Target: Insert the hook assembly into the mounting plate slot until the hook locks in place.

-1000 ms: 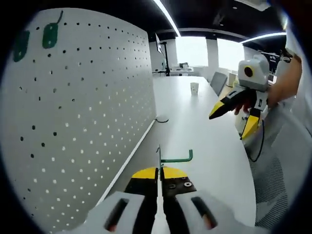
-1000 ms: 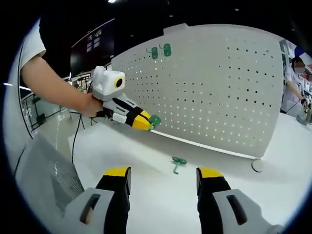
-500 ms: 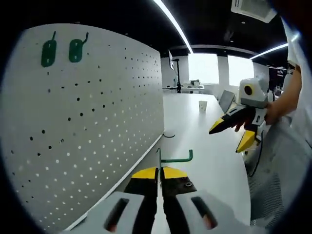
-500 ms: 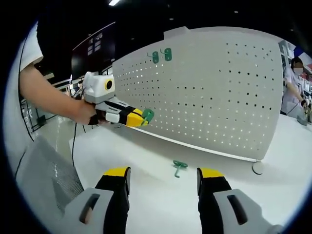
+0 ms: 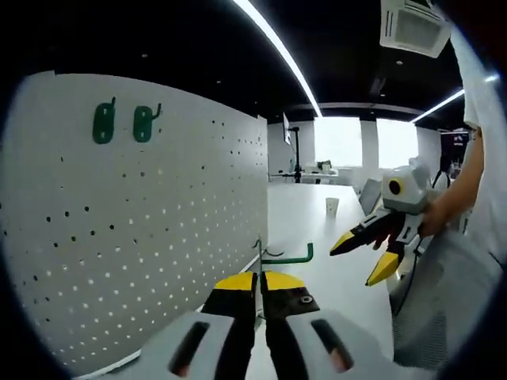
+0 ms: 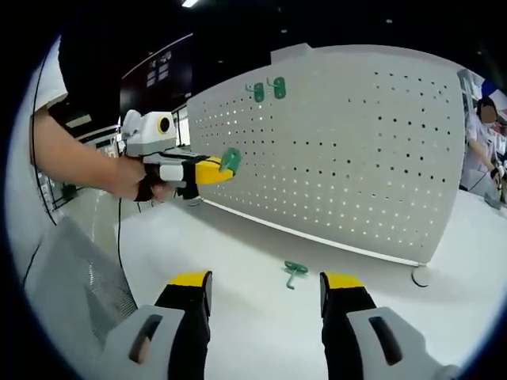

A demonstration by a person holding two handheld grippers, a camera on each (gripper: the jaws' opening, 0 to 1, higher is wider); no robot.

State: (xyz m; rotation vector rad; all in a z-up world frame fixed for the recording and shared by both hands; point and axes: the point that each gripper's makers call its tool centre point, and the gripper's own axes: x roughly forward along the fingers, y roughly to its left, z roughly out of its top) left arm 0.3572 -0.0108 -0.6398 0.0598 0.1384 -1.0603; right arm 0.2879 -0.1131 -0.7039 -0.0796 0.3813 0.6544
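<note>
A white pegboard [image 5: 150, 229] stands upright on the table, with two green hooks [image 5: 123, 123] mounted near its top edge. My left gripper [image 5: 257, 279] is shut on a green hook [image 5: 287, 256], whose wire arm sticks out to the right above the jaws. In the right gripper view the left gripper [image 6: 224, 168] holds that hook [image 6: 230, 159] in the air close to the pegboard [image 6: 364, 158], below the mounted hooks [image 6: 267, 89]. Another green hook [image 6: 295, 271] lies on the table. My right gripper [image 6: 265, 279] is open and holds nothing; it also shows as the right gripper [image 5: 352, 267].
A white table [image 6: 238, 261] runs along the pegboard, whose round foot [image 6: 420, 275] rests at the right. A paper cup [image 5: 332, 207] stands far back. A mesh chair [image 6: 79, 293] is at the left. A person [image 6: 483, 142] stands at the far right.
My left gripper has lifted the hook higher and nearer the pegboard's face. The left gripper view has tilted up. The right gripper stays open over the table.
</note>
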